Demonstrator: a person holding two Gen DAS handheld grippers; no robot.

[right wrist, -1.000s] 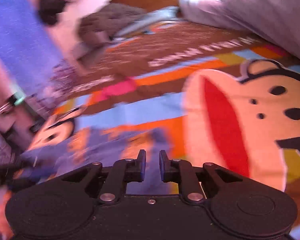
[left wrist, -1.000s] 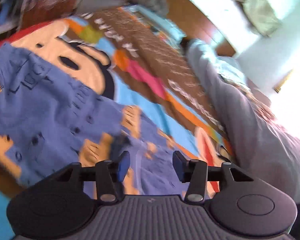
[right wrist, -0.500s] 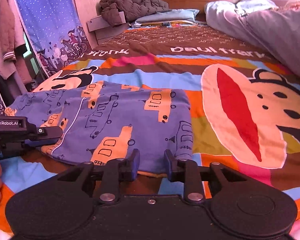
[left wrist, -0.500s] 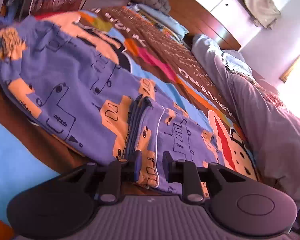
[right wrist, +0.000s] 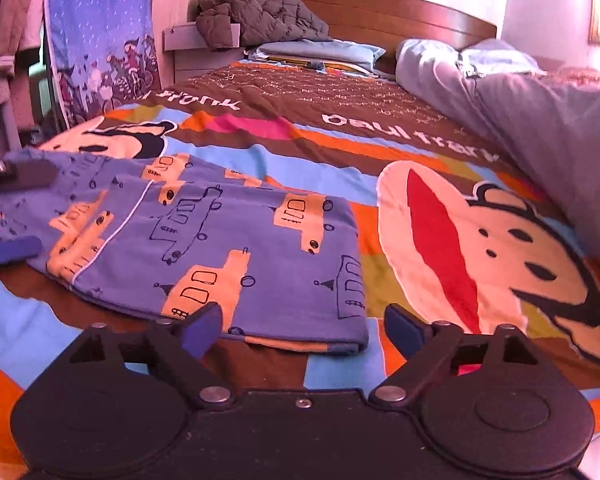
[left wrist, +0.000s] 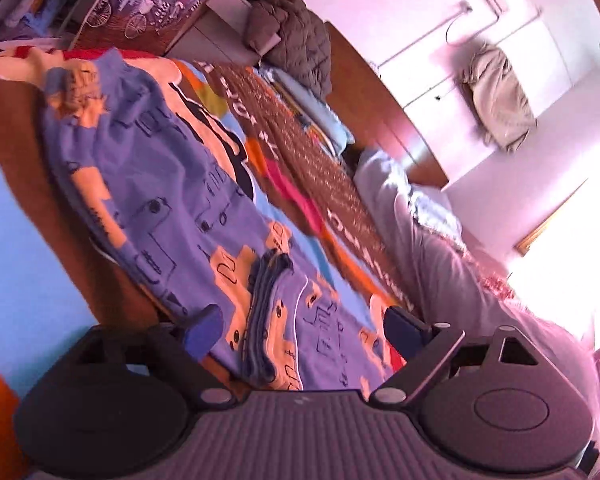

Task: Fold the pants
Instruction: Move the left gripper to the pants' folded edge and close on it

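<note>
Left wrist view: your left gripper (left wrist: 300, 326) has its jaws wide apart, empty, just over the pants (left wrist: 188, 216) running from upper left to bottom center. They look soft, light and floppy, so pinch the bunched cuffs (left wrist: 266, 312). Right wrist view: right gripper (right wrist: 302, 326) also spread, pants (right wrist: 220, 248) at center-left on the bedspread (right wrist: 440, 240); grab that near folded edge. Grey duvet (right wrist: 540, 120) sits upper right, well apart.

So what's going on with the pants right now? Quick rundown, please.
Left gripper open, empty. Right gripper open, empty. Blue pants folded over, flat on the bedspread. Nothing in the way.
</note>
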